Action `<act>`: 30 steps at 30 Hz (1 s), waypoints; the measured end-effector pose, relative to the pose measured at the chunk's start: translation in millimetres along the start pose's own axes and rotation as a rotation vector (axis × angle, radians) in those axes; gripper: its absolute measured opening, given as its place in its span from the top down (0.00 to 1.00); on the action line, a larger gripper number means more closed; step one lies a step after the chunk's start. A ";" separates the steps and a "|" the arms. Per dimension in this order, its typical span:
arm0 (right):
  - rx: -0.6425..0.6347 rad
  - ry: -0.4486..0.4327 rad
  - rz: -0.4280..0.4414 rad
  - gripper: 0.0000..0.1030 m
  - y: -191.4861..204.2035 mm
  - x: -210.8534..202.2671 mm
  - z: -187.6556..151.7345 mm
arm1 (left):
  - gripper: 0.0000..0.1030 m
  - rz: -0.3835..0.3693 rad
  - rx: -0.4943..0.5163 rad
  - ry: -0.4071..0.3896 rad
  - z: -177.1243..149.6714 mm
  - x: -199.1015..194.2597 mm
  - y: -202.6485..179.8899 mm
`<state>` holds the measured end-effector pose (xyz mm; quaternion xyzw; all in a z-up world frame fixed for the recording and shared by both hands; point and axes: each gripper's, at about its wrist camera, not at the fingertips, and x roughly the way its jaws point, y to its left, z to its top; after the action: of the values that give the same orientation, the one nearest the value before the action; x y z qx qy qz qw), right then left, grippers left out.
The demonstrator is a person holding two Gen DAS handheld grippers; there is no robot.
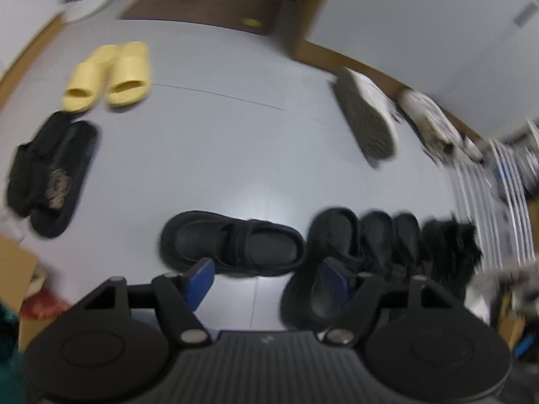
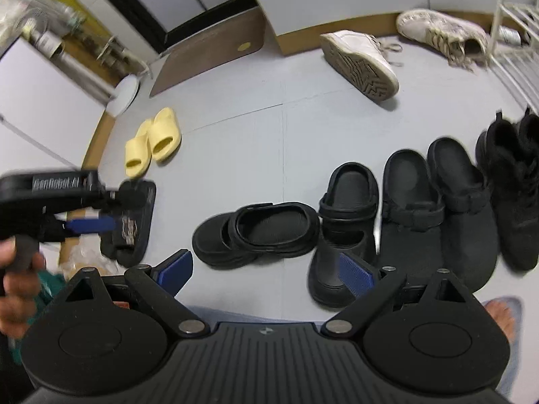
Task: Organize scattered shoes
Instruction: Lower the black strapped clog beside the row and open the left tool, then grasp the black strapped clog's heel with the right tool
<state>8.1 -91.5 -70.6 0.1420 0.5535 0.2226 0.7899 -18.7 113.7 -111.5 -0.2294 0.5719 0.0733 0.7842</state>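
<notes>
A black strap shoe (image 1: 232, 244) (image 2: 257, 234) lies crosswise on the grey floor, next to its mate (image 2: 343, 232) in a row of black shoes (image 2: 451, 208). My left gripper (image 1: 266, 277) is open and empty, just above and in front of the crosswise shoe; it also shows from the side in the right wrist view (image 2: 91, 225). My right gripper (image 2: 266, 276) is open and empty, close over the two strap shoes. Yellow slides (image 1: 109, 75) (image 2: 153, 141) stand paired. Black slippers (image 1: 50, 171) lie at the left. A white sneaker (image 2: 360, 64) lies on its side.
A second worn sneaker (image 2: 438, 32) lies by the far wall. A white wire rack (image 2: 515, 57) stands at the right. A brown mat (image 2: 209, 50) and a white fan base (image 2: 123, 96) sit at the back. A cardboard box (image 1: 17, 269) is at the left.
</notes>
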 end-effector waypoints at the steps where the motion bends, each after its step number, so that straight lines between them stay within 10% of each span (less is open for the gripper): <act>1: 0.029 -0.022 0.007 0.07 -1.5 8.3 -1.6 | 0.34 -0.009 0.000 0.014 1.5 3.6 -0.5; 30: 0.249 -0.032 0.037 0.08 1.1 213.1 -70.8 | 0.41 0.139 -0.032 0.007 41.3 48.8 24.4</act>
<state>2.9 16.3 -267.5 0.2526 0.5614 0.1644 0.7707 24.1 146.4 -153.7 -0.2019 0.5881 0.1359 0.7713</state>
